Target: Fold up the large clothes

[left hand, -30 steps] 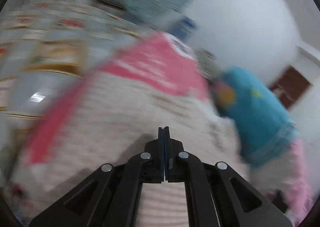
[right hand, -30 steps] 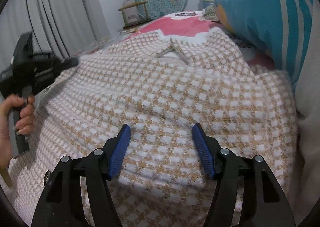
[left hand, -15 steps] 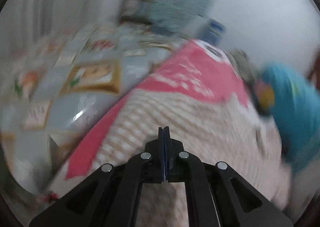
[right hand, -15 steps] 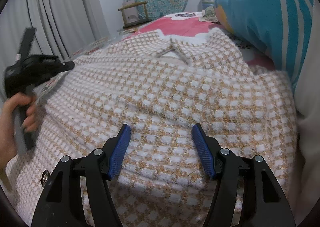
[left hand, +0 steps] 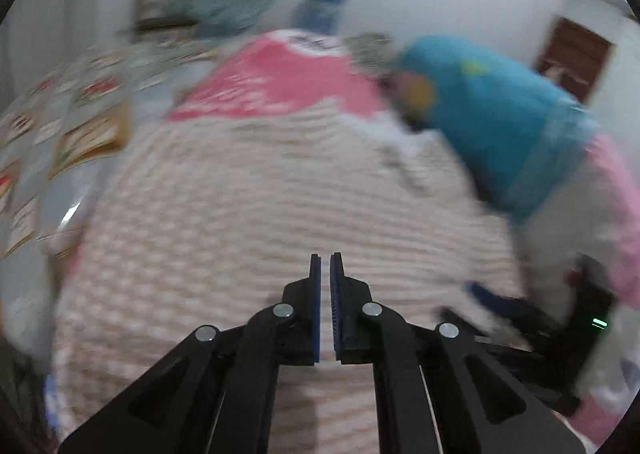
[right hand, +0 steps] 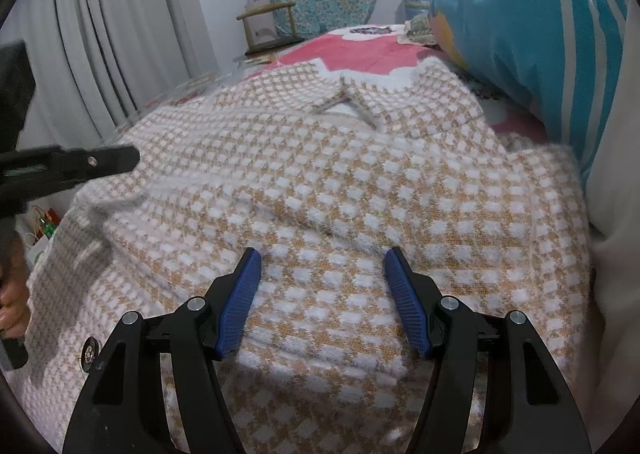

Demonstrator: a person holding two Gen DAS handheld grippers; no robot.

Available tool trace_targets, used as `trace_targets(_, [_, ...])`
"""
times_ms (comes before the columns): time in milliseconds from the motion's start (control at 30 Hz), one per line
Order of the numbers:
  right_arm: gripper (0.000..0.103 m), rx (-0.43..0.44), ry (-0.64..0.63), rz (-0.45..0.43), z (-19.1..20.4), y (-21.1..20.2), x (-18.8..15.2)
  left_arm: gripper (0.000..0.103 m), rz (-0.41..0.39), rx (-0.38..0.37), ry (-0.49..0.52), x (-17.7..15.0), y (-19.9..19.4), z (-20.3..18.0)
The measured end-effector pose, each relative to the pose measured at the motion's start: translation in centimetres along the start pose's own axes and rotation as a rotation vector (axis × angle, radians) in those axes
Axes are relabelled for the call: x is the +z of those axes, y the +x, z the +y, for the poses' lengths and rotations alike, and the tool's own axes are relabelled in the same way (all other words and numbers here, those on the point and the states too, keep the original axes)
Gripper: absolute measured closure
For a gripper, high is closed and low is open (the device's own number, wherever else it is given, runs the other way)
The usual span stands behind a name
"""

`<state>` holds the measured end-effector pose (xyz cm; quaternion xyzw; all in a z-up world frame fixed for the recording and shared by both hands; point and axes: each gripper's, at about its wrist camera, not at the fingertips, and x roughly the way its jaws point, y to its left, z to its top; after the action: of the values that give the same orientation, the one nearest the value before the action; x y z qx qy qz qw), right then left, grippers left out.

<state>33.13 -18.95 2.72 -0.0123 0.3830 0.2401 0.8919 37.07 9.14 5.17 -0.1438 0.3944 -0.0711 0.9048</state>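
- Nearest, right gripper (right hand: 322, 254): spread about halfway, blue pads apart, nothing pinched; poised low over the sweater's (right hand: 360, 174) near half, likely parked there to pin or wait while the other side works. Contact with the knit impossible to tell.
- Just beyond the pads, a raised crease running across the sweater: probably a fold already laid over the body.
- Off to the left, a button (right hand: 88, 354) near the front edge; beside it a hand (right hand: 14, 310) gripping a tool handle.
- Left gripper (left hand: 325, 256): pads all but pressed together, only a slit showing, nothing in it. Held clear above the sweater's left side in the right view, pointing inward, apparently between grabs.
- Sweater spread flat on the bed, collar (right hand: 348, 102) at the far end, laid out that way to give straight fold lines.
- Behind the collar, pink sheet (right hand: 360, 52); to the right a blue pillow (right hand: 520, 34) crowding the sweater's far right edge, a likely snag for that side.
- Farthest, grey curtain (right hand: 120, 34) along the left wall.
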Motion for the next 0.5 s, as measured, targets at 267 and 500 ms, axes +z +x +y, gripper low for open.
trace_targets(267, [0.043, -0.006, -0.011, 0.005, 0.2, 0.1, -0.1, 0.097, 0.188, 0.009, -0.01, -3.4, 5.0, 0.2])
trace_targets(500, [0.043, -0.004, -0.009, 0.003, -0.1, 0.1, 0.0, 0.097, 0.183, 0.132, 0.16, -3.4, 5.5, -2.2])
